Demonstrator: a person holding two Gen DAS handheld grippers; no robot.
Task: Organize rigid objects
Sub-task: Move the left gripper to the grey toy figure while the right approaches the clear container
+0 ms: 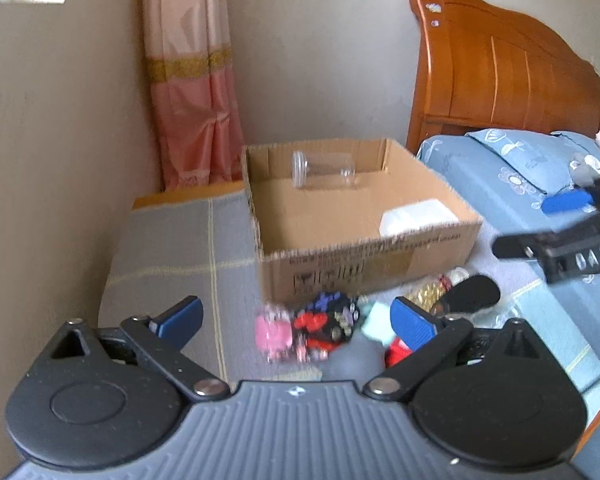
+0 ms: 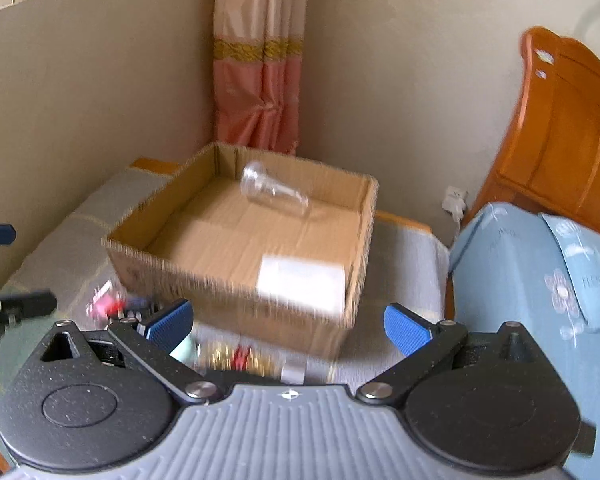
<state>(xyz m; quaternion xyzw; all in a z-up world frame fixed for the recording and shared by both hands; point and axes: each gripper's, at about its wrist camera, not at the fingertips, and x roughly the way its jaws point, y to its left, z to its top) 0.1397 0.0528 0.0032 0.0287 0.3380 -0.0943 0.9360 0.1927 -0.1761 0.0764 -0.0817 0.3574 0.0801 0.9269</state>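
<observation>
Clear jar (image 1: 323,169) in cardboard box (image 1: 364,256) — beyond left tool (image 1: 296,320), gaping

Your brown cardboard box (image 1: 364,256) holds a clear jar (image 1: 324,170) and a white container (image 1: 416,218). It sits on grey cloth (image 1: 172,248) crossed with pale yellow lines. Beside you, light-blue flowered bedding (image 1: 512,176), an orange-brown headboard (image 1: 500,64), a pink curtain (image 1: 196,80) banded gold.

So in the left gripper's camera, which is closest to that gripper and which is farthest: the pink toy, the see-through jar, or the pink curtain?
From the left gripper, nearest first:
1. Pink toy, on the cloth just ahead, between the open fingers.
2. See-through jar, lying on its side at the back of the cardboard box.
3. Pink curtain, hanging in the corner behind the box, to the left.
</observation>
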